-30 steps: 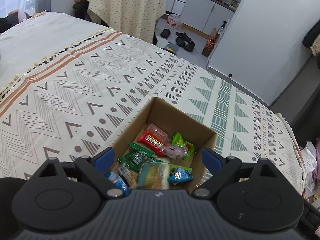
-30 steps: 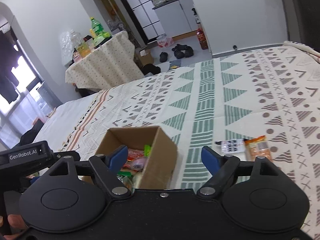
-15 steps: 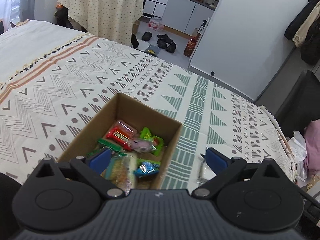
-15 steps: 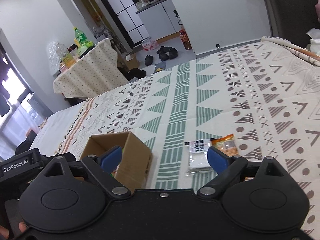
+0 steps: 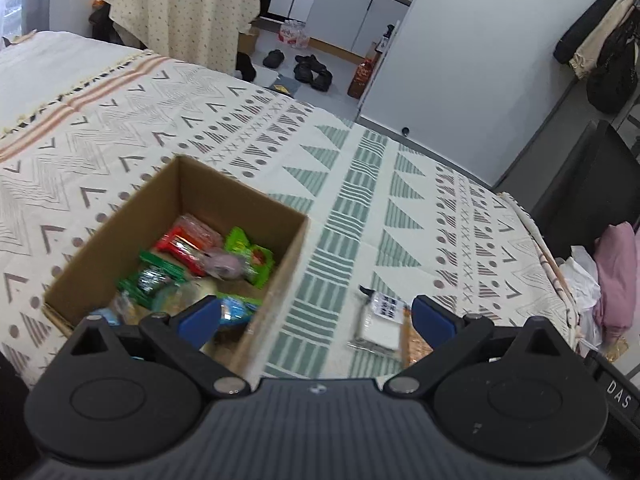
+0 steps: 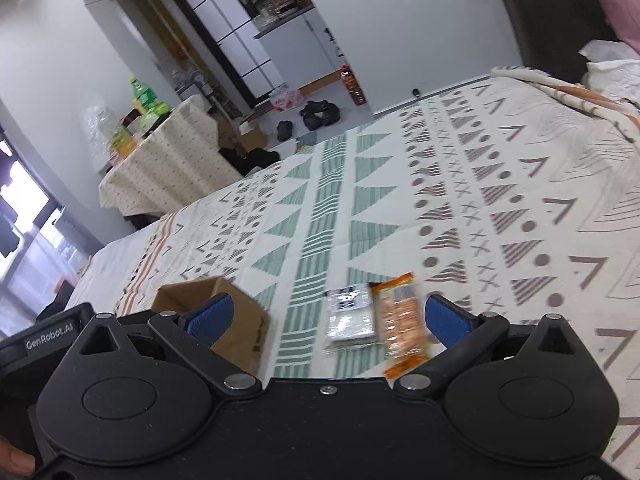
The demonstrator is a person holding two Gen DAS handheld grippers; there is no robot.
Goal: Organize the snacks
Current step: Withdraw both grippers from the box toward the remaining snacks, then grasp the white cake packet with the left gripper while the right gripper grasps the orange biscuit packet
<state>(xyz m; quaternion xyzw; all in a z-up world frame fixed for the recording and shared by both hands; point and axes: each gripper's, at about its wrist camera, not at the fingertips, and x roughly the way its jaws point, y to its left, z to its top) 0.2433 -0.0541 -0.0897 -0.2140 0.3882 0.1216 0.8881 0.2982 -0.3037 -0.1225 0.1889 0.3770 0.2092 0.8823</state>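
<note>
An open cardboard box (image 5: 276,268) sits on the patterned bedspread and holds several bright snack packets (image 5: 192,256). My left gripper (image 5: 316,316) is open and empty, above the box's near right corner. A white packet (image 5: 380,322) and an orange packet (image 5: 416,344) lie on the bedspread to the right of the box. In the right wrist view the box (image 6: 236,328) is at lower left. My right gripper (image 6: 326,318) is open and empty just above the white packet (image 6: 350,322) and the orange packet (image 6: 402,324).
The bedspread (image 5: 360,208) covers a bed whose far edge meets the floor with shoes (image 5: 312,70) and a cloth-covered table (image 5: 184,4). Pink clothes (image 5: 616,272) lie past the bed's right edge. A white wall (image 5: 460,60) stands behind.
Both grippers have moved right, away from the box toward the two loose packets. The packets have come into the left wrist view and sit between the right gripper's fingers.
</note>
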